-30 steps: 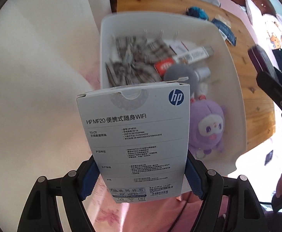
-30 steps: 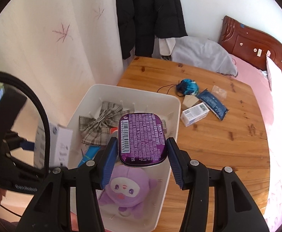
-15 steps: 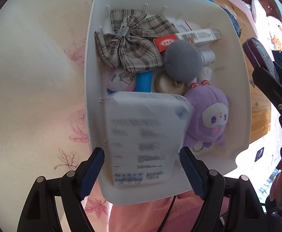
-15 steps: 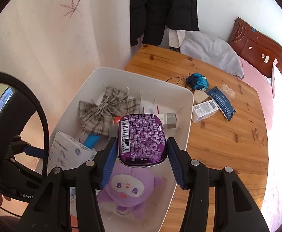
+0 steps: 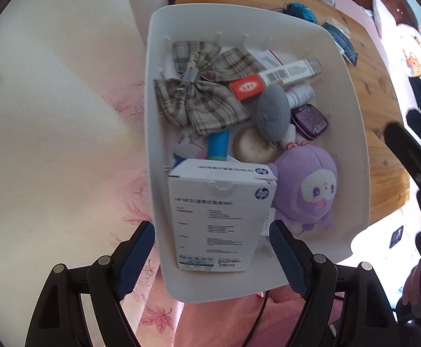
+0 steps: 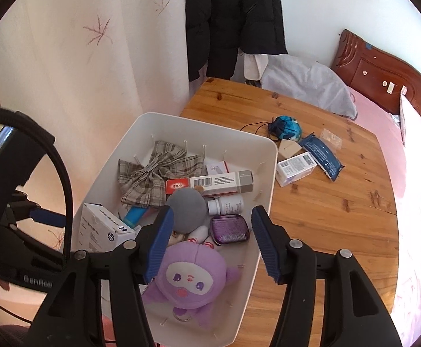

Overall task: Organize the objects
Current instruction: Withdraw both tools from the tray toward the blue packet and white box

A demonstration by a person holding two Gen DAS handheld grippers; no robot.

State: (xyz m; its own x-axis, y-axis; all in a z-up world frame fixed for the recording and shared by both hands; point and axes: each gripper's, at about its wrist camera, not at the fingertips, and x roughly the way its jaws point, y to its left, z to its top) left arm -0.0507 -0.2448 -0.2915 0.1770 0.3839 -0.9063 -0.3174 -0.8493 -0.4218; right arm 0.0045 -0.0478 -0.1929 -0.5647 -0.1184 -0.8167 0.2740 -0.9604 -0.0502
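Sunlight falls across a bedroom where a round wooden table [image 6: 326, 202] stands beside a pale curtain and a pink-covered bed, and a white bin [image 6: 268, 173] sits at the table's near edge, already crowded. Inside it lie a plaid bow [image 6: 152, 173], a long medicine carton [image 6: 219, 185], a small white bottle [image 6: 226, 205], a grey pouch [image 6: 185, 208], a purple plush toy [image 6: 188, 277], a white HP box [image 5: 219, 217] leaning against the near wall of the bin, and a purple tin [image 6: 229, 230] lying flat just beside the bottle. The left gripper [image 5: 213, 257] hangs over the box with its jaws spread clear of both sides, holding nothing. The right gripper [image 6: 210, 237] hovers above the tin, its jaws opening, and the tin lies in the bin below them rather than between the pads. Both drops look finished, so the step in hand is the release and lift away. Out on the table a blue drawstring pouch [image 6: 285, 127], a small tan box [image 6: 288, 149], a white carton [image 6: 295, 167], a dark blue packet [image 6: 323, 153] and a clear sachet [image 6: 330, 137] are not yet sorted. Next, I'd judge, the right gripper should rise clear of the bin wall and reach for the white carton, the nearest loose item.
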